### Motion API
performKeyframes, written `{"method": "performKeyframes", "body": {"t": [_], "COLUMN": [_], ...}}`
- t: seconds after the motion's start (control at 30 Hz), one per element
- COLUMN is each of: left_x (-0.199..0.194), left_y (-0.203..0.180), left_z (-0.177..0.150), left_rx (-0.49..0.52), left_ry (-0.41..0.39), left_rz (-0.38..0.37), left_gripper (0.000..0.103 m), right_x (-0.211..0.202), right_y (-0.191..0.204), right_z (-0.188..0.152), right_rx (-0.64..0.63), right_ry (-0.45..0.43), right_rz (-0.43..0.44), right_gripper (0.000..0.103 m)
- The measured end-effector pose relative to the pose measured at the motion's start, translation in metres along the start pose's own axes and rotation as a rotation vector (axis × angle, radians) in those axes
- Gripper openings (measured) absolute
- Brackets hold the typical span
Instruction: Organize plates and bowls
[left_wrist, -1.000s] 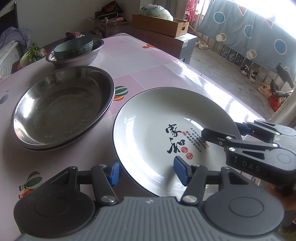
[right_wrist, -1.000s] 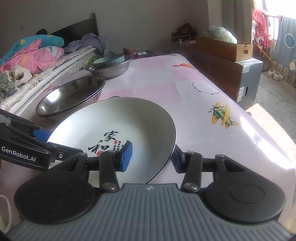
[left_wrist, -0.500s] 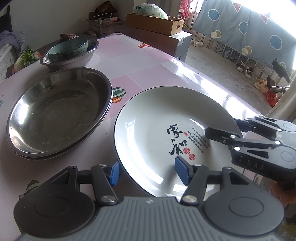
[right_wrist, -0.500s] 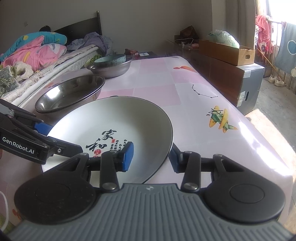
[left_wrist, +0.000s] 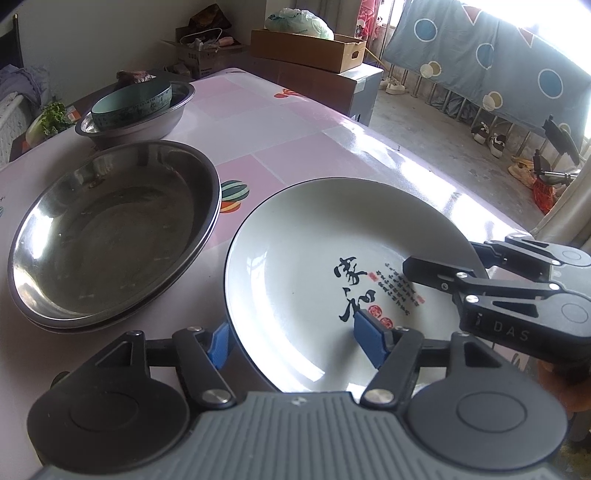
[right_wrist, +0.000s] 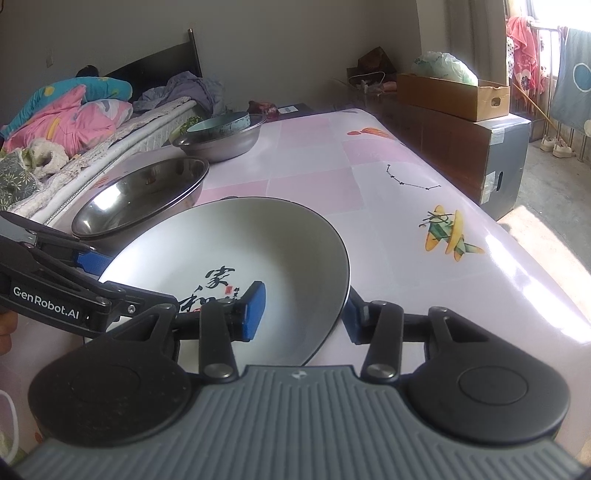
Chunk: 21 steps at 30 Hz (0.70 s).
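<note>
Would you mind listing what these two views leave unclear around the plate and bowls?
- Plate near rim: both wrist views, hidden behind the gripper bodies.
- Right gripper outer pad: right wrist view, behind the plate's rim, so contact is unclear.
- Teal bowl contents: both views, too far and shallow an angle.
- Steel dishes: how many are stacked, edges too close to tell.

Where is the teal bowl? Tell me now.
In the left wrist view the teal bowl sits inside a steel basin at the table's far left, beyond the wide steel plates.
</note>
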<state>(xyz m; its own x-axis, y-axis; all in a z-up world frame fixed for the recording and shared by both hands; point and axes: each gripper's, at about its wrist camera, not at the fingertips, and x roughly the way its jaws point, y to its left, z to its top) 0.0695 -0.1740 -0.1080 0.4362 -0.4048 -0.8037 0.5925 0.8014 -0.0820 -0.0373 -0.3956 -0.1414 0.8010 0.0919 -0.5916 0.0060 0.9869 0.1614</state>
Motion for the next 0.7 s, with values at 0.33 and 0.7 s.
{"method": "performKeyframes", "body": {"t": [0.33, 0.7], "left_x": [-0.0028, -0.0058], "left_y": [-0.0005, -0.0006], "left_z": [0.0025, 0.0020], "left_rx": [-0.034, -0.040], "left_ry": [0.010, 0.001], "left_rz": [0.016, 0.001], "left_gripper": [0.065, 0.063], "right_x": [0.0004, -0.0024], "right_y": [0.0004, 0.0001], "right_z": [0.0019, 0.0060], "right_rx": [0.020, 0.029], "right_ry": [0.013, 0.010], "right_rz": [-0.011, -0.025], "right_gripper": [0.044, 0.042]}}
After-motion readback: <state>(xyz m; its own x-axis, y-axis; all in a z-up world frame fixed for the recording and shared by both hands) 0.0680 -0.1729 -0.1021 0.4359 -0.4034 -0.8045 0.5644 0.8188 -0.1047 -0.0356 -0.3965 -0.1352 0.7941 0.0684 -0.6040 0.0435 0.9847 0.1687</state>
